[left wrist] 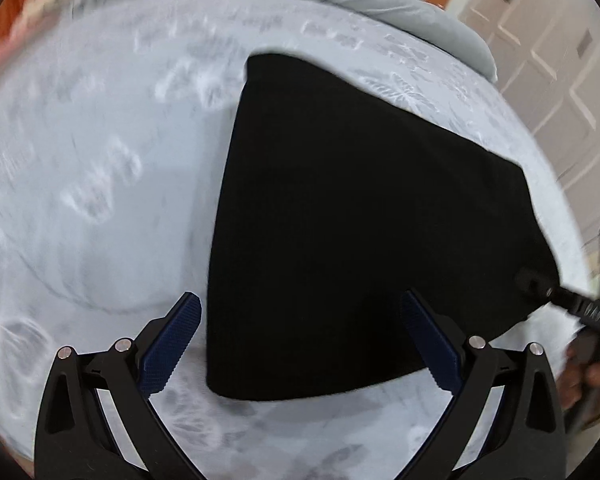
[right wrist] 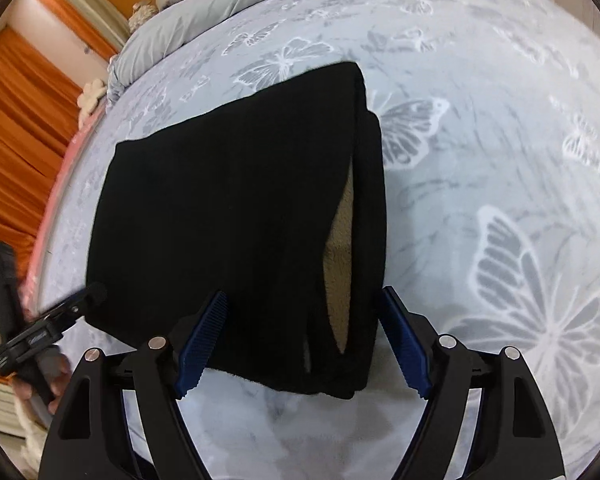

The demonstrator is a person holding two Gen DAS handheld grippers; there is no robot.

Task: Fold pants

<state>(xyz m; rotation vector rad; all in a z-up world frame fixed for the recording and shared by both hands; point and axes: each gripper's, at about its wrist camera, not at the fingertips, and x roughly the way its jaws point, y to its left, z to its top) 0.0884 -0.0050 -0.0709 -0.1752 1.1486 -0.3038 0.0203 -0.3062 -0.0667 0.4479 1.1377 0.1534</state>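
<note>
Both wrist views look steeply down, sharing pants (left wrist: 340,220).

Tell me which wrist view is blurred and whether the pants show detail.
Left wrist view: bedspread motion-smeared, pants a featureless black. Right wrist view: sharper, butterfly print crisp, pants still dark, tan lining visible; both fisheye-bowed.

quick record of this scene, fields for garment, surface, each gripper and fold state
garment: black pants, folded into a compact block, tan lining showing at one open edge
surface: pale blue bedspread with butterfly print
left gripper: open, near corner of the pants between its fingers, nothing pinched
right gripper: open, straddling the near edge by the lining, pads not pressing
fold state: lying flat, both grippers released
</note>
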